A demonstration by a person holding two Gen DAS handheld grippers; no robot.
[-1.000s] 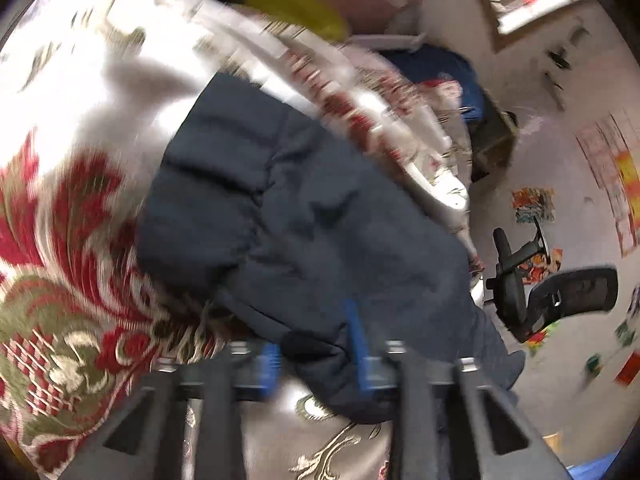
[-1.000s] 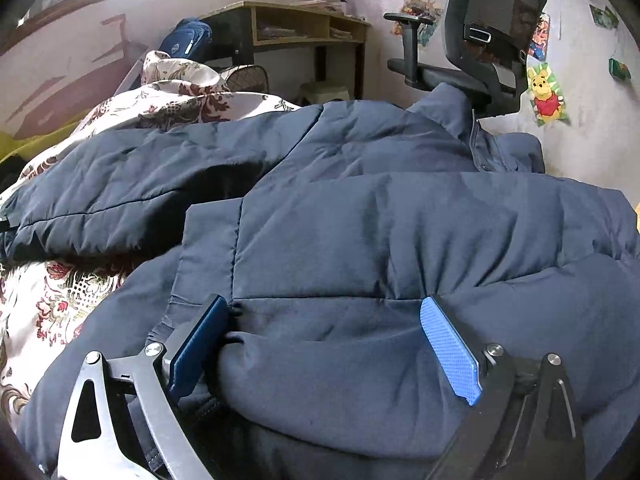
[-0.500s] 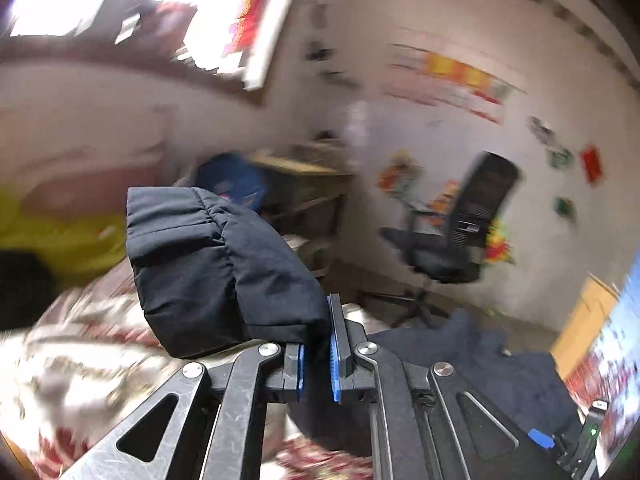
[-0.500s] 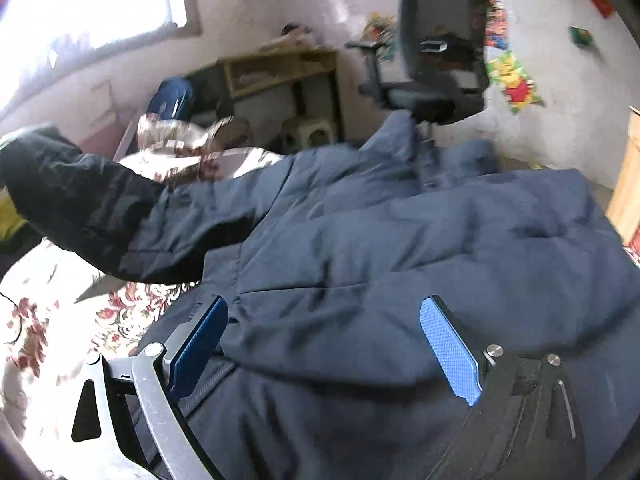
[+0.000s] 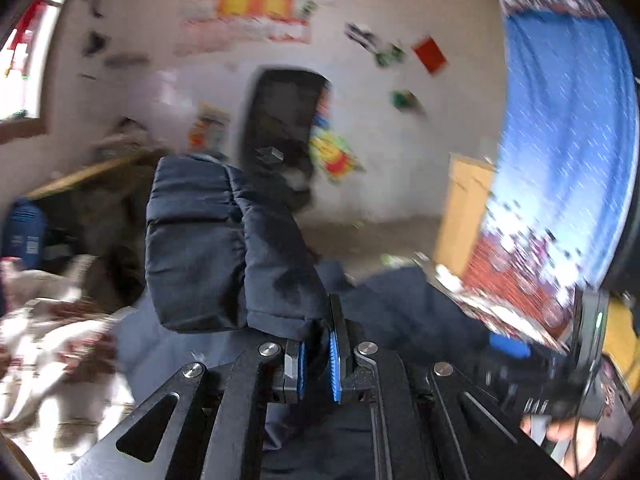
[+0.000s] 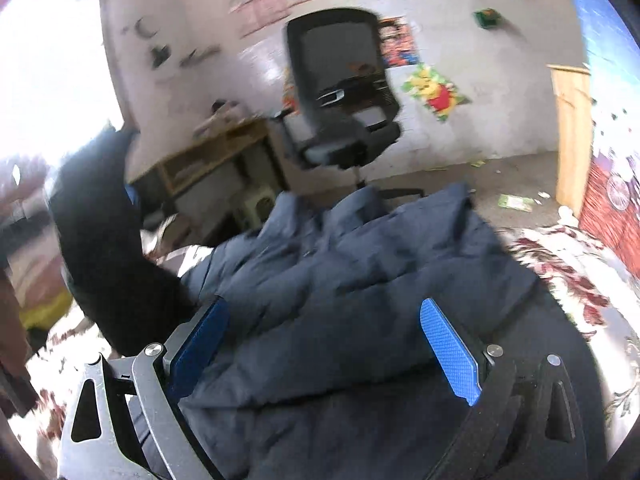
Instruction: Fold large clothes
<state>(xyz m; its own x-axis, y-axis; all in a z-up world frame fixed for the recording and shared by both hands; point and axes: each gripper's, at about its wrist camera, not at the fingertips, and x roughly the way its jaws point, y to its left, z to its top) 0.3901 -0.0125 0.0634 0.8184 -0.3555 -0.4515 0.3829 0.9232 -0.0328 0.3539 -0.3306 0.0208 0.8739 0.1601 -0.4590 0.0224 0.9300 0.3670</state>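
Poster-strewn walls and an office chair (image 6: pixel 340 92) stand behind a floral bedspread (image 6: pixel 568 272); on it lies the navy padded jacket (image 6: pixel 360 300). Left tool (image 5: pixel 317 356) pinches the jacket's cuff (image 5: pixel 216 240), lifted; right tool (image 6: pixel 324 344) gapes wide above the jacket's body, gripping nothing.

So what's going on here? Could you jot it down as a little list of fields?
garment: dark puffy jacket, spread on a floral bedspread
left gripper: shut on the jacket's sleeve, sleeve end lifted
right gripper: jaws wide apart over the jacket body, nothing pinched
background: office chair, wooden desk, stickers on the wall
picture quality: blurred
fold: not yet finished
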